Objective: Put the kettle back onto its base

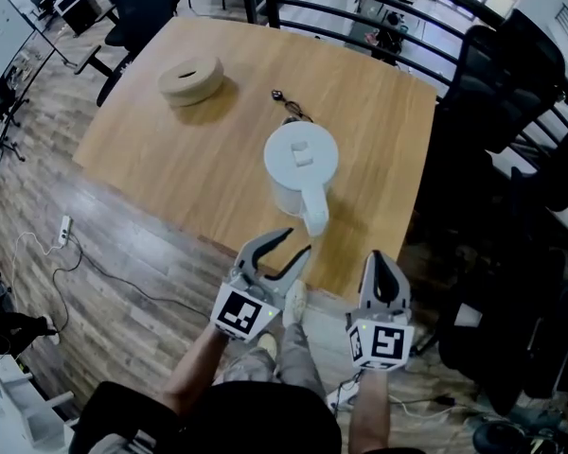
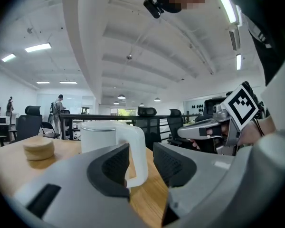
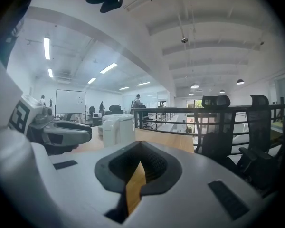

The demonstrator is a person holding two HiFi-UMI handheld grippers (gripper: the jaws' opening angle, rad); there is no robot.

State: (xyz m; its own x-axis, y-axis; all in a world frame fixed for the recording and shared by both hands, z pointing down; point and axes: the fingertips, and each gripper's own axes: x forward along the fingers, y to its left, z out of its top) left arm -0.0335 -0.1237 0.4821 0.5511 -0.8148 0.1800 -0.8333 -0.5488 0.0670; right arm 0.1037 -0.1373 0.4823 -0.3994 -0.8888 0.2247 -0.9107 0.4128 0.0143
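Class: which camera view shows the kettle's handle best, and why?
The left gripper view: the kettle's handle stands large and side-on, its loop clear. The head view shows it from above, foreshortened. The right gripper view shows the kettle small; its handle cannot be made out.

Grey left gripper [image 1: 294,244] and right gripper [image 1: 377,259] carry black-and-white marker cubes [image 1: 239,312] (black ribbed pads [image 2: 115,167]).

The head view looks steeply down from above the person onto the light wooden table [image 1: 170,149]. The cameras on the left gripper [image 1: 298,242] and the right gripper [image 1: 375,258] sit low at the table's near edge and face far across it. All three views share the white plastic kettle [image 1: 301,164], which is near.
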